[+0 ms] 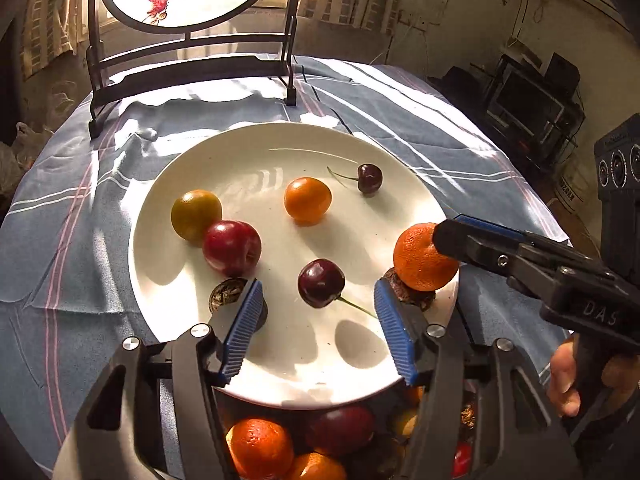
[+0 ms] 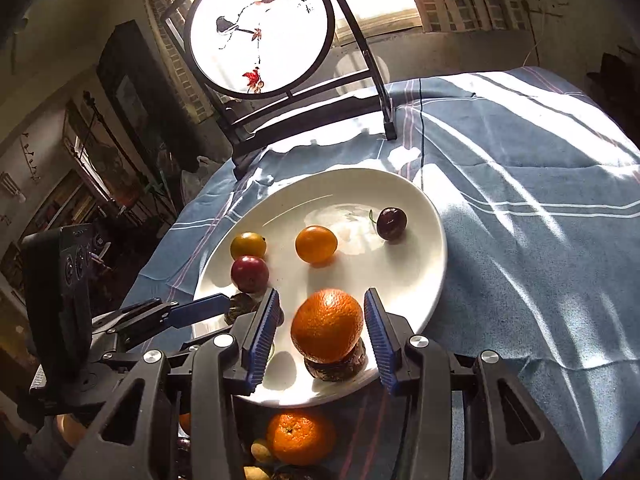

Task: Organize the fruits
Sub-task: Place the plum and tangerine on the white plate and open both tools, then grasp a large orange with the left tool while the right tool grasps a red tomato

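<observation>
Right wrist view: right claw (image 2: pixel 322 330) spread around the orange (image 2: pixel 327 325), not touching; left claw (image 1: pixel 316 328) spread empty.

A lived-in home room: beyond the jaws, a counter draped in blue striped cloth (image 2: pixel 520 240), a round painted screen in a dark wooden stand (image 2: pixel 262 28) before a curtained window, cluttered shelves (image 2: pixel 80 184) left.

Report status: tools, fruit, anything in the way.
Left tool open, empty. Right tool open around orange, which sits on brown fruit. Plate crowded.
</observation>
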Motion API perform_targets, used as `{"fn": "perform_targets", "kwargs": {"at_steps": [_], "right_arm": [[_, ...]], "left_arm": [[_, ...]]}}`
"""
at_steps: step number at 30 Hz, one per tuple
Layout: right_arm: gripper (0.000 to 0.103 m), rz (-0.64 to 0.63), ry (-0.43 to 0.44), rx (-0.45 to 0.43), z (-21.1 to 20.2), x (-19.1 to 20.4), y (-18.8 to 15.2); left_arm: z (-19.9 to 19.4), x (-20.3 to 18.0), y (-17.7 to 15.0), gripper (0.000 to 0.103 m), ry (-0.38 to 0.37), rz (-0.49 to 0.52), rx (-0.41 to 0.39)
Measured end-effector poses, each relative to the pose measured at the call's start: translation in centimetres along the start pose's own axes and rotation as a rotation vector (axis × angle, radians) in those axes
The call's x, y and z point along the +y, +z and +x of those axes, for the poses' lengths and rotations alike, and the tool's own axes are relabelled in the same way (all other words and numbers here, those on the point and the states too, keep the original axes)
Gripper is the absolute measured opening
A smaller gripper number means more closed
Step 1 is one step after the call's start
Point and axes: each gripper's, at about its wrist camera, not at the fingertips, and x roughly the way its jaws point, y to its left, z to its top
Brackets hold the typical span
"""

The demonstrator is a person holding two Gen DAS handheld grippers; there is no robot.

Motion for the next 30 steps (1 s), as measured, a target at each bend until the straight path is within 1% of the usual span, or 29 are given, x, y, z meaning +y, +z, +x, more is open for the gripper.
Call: {"fn": "perform_targets", "kwargs": {"at_steps": [4, 7, 8, 11, 14, 17, 20, 25, 26, 27, 29, 30], "right_arm": [[0.046, -0.055, -0.020, -0.028, -2.6, 1.6, -1.5], [0.047, -0.061, -0.025, -0.052, -5.3, 1.9, -3.7], [0.047, -0.056, -0.031, -0.060, -6.1, 1.8, -4.6], [0.048, -0.020, -0.029, -0.084, -8.6, 1.1, -7.2], [0.051, 0.004, -0.035, -0.112, -10.7, 0.8, -10.0], [0.052, 0.024, -0.026, -0.114, -12.1, 0.7, -12.6], [0.052, 0.005, -0.043, -0.101, -12.6, 1.3, -14.6], [0.052, -0.020, -0.043, -0.077, -12.7, 2.2, -16.3], [0.052, -0.023, -0.043, -0.070, -12.6, 2.3, -16.5], [0.052, -0.027, -0.045, -0.060, -12.4, 2.4, -16.6], [0.052, -0.048, -0.052, -0.032, -11.8, 2.9, -16.9], [0.052, -0.064, -0.055, -0.022, -11.4, 3.1, -17.0]], "left_arm": [[-3.2, 0.3, -1.6, 0.061, 0.007, 0.009, -0.047], [-6.2, -0.1, -4.2, 0.065, 0.011, 0.044, -0.083], [-7.2, -0.3, -5.2, 0.068, 0.003, 0.056, -0.090], [-9.5, -1.2, -8.7, 0.068, -0.027, 0.101, -0.086], [-11.1, -2.3, -12.2, 0.068, -0.037, 0.159, -0.071], [-11.8, -3.2, -15.3, 0.068, -0.035, 0.199, -0.053], [-11.5, -3.9, -17.2, 0.068, -0.028, 0.208, -0.047], [-9.0, -4.4, -17.5, 0.068, 0.007, 0.185, -0.037], [-8.4, -4.4, -17.3, 0.067, 0.005, 0.178, -0.030], [-7.8, -4.4, -17.3, 0.055, 0.011, 0.171, -0.024], [-7.2, -4.4, -17.1, 0.039, 0.000, 0.152, -0.008], [-7.4, -4.4, -17.2, 0.039, 0.002, 0.150, -0.014]]}}
